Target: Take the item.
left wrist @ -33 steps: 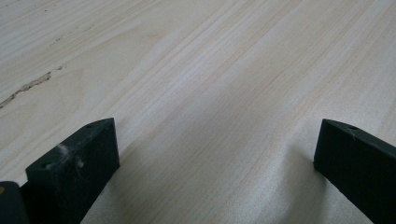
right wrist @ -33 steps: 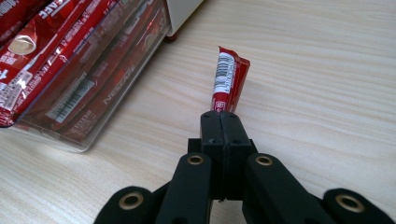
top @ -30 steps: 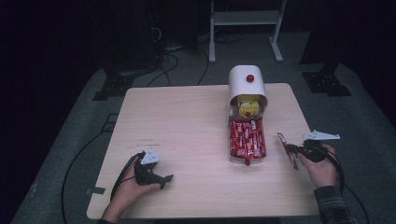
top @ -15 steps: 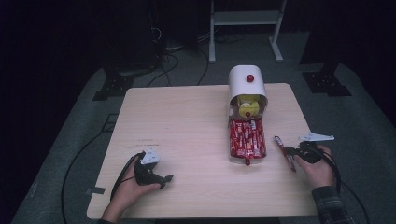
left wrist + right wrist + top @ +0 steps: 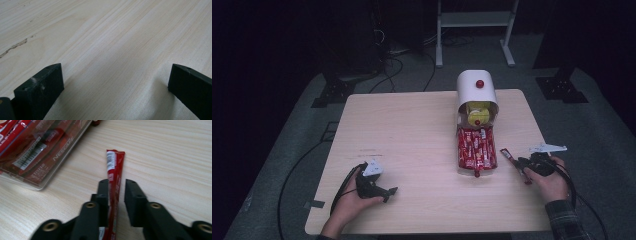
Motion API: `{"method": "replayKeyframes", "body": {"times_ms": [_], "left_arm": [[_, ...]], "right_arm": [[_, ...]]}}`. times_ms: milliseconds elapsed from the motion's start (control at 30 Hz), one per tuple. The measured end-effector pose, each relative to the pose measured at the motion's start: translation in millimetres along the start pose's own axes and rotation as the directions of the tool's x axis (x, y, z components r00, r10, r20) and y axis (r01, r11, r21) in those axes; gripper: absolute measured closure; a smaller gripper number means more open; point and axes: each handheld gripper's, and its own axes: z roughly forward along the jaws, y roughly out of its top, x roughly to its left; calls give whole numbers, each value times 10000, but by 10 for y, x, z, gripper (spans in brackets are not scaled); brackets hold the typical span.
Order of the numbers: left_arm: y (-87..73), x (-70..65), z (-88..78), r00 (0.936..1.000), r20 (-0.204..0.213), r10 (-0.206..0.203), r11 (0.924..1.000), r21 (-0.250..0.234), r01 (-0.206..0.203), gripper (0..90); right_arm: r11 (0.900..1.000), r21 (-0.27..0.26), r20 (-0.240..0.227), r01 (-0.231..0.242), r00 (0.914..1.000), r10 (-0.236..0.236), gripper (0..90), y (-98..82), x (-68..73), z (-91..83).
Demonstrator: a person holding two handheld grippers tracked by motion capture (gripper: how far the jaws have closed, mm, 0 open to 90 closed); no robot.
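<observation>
— Coffee stick [image 5: 114,170]: it lies flat on the worktop [image 5: 412,135] between my right claw [image 5: 117,185] jaws, tip pointing ahead, clear tray [image 5: 37,152] of sticks off to the claw's left.

— Gripped?

— One jaw touches it, the other stands slightly off; I can't tell. I'd close squarely on the midline before lifting. Left claw [image 5: 115,82] gapes wide, holding nothing.

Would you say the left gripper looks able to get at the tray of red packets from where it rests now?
Probably yes. The left gripper sits open near the table's front edge, and bare wood lies between it and the tray of red packets. The right gripper, holding one packet, stays beyond the tray.
</observation>
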Motion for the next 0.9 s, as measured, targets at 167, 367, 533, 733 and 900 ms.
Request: {"method": "replayKeyframes", "body": {"times_ms": [167, 367, 533, 733, 900], "left_arm": [[3, 1, 4, 10000, -1, -9, 10000, -12, 9, 0], [10, 3, 11, 10000, -23, -42, 10000, -3, 42, 0], [12, 3, 13, 10000, -26, -36, 10000, -9, 36, 0], [12, 3, 13, 10000, -23, -39, 10000, -9, 39, 0], [9, -2, 11, 10000, -15, -38, 10000, -12, 38, 0]], "right_arm": [[9998, -72, 86, 161, 9998, -160, 449, -14, 21, 15], [9979, -635, 198, 152, 9997, -140, 243, -25, 30, -38], [9984, -547, 225, 110, 9997, -98, 211, -59, 42, -73], [9980, -606, 155, 173, 9997, -164, 184, -141, 67, -155], [9971, -724, 158, 236, 9996, -226, 178, -217, 76, -234]]}}
